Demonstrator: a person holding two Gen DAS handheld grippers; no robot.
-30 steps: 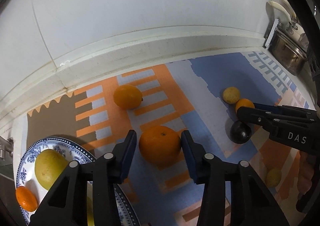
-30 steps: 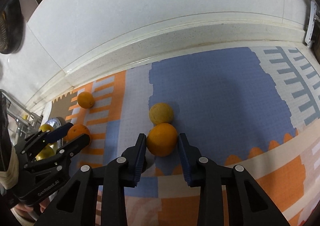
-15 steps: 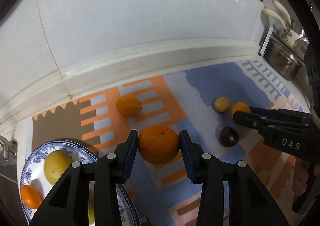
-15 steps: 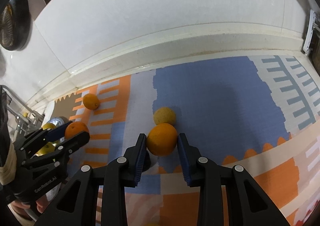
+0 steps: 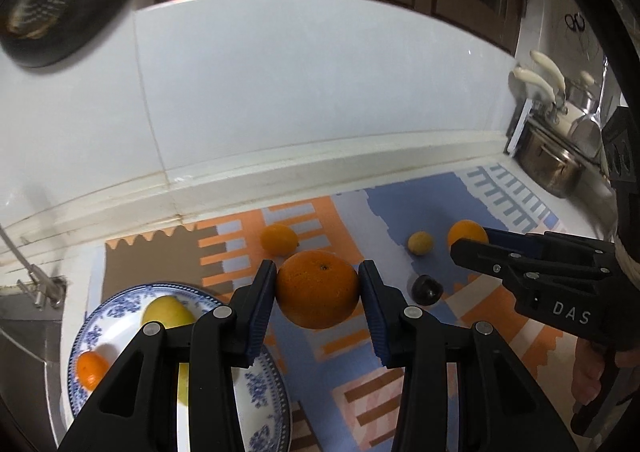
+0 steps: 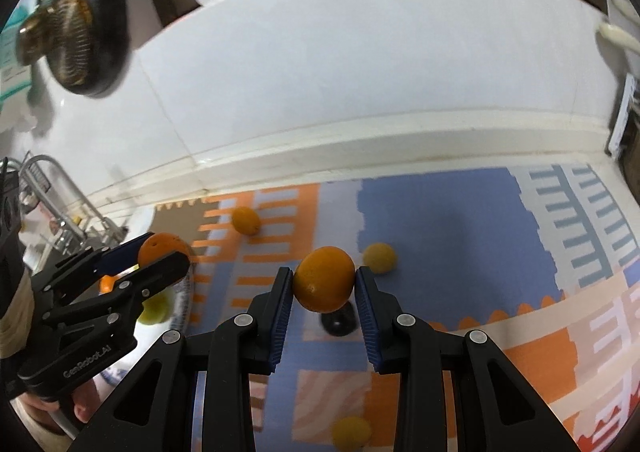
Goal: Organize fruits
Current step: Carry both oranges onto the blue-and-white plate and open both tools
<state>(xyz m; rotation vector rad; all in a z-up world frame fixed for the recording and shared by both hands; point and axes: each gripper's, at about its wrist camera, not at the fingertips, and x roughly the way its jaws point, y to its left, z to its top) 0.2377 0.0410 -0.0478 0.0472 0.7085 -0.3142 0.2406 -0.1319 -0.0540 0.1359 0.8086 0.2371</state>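
My left gripper (image 5: pixel 318 294) is shut on a large orange (image 5: pixel 317 294) and holds it above the patterned mat, just right of the blue-and-white plate (image 5: pixel 264 404). The plate holds a yellow-green fruit (image 5: pixel 166 312) and a small orange (image 5: pixel 91 369). My right gripper (image 6: pixel 323 290) is shut on a smaller orange (image 6: pixel 324 279), lifted over a dark round fruit (image 6: pixel 338 324). In the left wrist view the right gripper (image 5: pixel 470 248) shows at the right with its orange (image 5: pixel 466 233). In the right wrist view the left gripper (image 6: pixel 160 254) shows at the left with its orange (image 6: pixel 160 248).
On the mat lie a small orange (image 5: pixel 279 239) near the wall, a small yellow fruit (image 5: pixel 420 242), the dark fruit (image 5: pixel 426 290) and another yellow fruit (image 6: pixel 352 432) near the front. Metal pots (image 5: pixel 550 168) stand at the far right; a sink edge (image 5: pixel 36 288) is at the left.
Both grippers have risen with their oranges held between the fingers. Both views tilted up, so the wall, a hanging pan and cabinets now show.
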